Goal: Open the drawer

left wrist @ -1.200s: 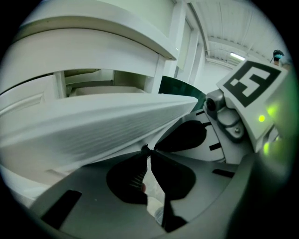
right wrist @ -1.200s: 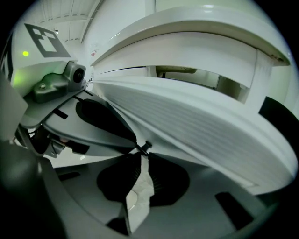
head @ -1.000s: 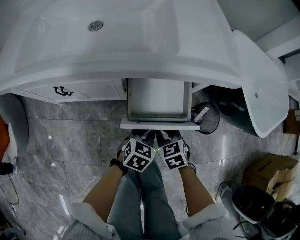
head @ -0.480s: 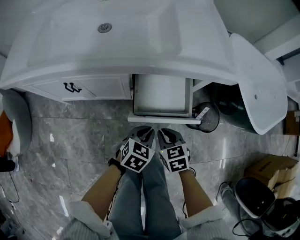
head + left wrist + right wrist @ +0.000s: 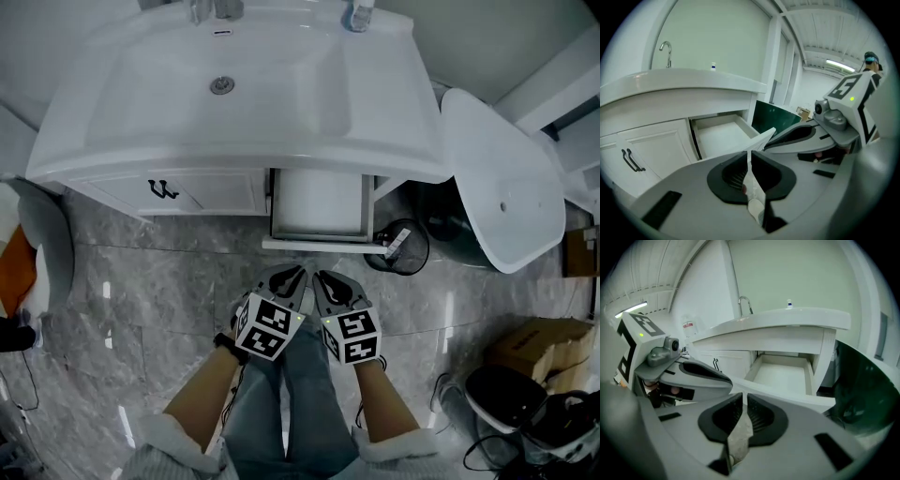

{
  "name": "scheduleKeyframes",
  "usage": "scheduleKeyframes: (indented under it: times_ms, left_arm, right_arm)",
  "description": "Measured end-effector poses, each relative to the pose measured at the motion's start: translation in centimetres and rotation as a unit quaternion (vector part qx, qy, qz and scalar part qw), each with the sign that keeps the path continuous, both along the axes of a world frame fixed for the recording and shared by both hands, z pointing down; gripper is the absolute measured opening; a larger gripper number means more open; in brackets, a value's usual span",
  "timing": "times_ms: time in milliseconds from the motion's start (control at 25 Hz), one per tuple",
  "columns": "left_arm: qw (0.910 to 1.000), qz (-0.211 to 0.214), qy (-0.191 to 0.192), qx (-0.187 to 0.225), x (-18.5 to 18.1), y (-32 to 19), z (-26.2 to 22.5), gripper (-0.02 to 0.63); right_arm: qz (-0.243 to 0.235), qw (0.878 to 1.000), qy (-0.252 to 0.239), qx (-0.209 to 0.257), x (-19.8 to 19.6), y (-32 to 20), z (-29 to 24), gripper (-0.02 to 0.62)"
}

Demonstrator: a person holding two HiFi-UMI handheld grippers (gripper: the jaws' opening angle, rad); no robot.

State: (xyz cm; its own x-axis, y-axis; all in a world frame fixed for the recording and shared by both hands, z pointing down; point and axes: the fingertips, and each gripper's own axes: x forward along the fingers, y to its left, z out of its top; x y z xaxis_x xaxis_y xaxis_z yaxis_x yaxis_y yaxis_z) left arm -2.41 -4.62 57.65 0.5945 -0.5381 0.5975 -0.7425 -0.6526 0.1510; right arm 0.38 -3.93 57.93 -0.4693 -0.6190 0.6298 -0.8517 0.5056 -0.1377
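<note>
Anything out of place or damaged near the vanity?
Nothing looks spilled or broken. The only oddity is a large white basin-like fixture leaning tilted on the floor, right of the vanity. The drawer is pulled out and empty.

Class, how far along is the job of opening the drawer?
Done: the drawer stands pulled out under the sink. In hand: nothing; the left gripper and right gripper hang clear of it, empty, the right's jaws having just been closing. Left: nothing visible.

Left gripper [image 5: 295,277] seemingly shut — right gripper [image 5: 324,279] jaws just closing, slit apart, empty.
</note>
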Motion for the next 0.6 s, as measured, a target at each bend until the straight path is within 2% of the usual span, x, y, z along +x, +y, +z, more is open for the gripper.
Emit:
scheduleKeyframes:
  times_ms: [200, 360, 600]
  left_arm:
    - [0.9985, -0.025, 0.039, 0.028, 0.0, -0.4, -6.0, 0.035]
    - [0.9959, -0.029, 0.062, 0.059, 1.0, -0.6, -11.4, 0.035]
    - [0.9863, -0.066, 0.105, 0.109, 2.6, -0.3, -19.5, 0.035]
  right_arm:
    - [0.014, 0.999, -0.035, 0.019, 0.4, 0.4, -5.5, 0.035]
    - [0.021, 0.996, -0.070, 0.041, 0.9, 0.1, -10.4, 0.031]
    - [0.027, 0.990, -0.111, 0.083, 2.3, 0.1, -18.7, 0.029]
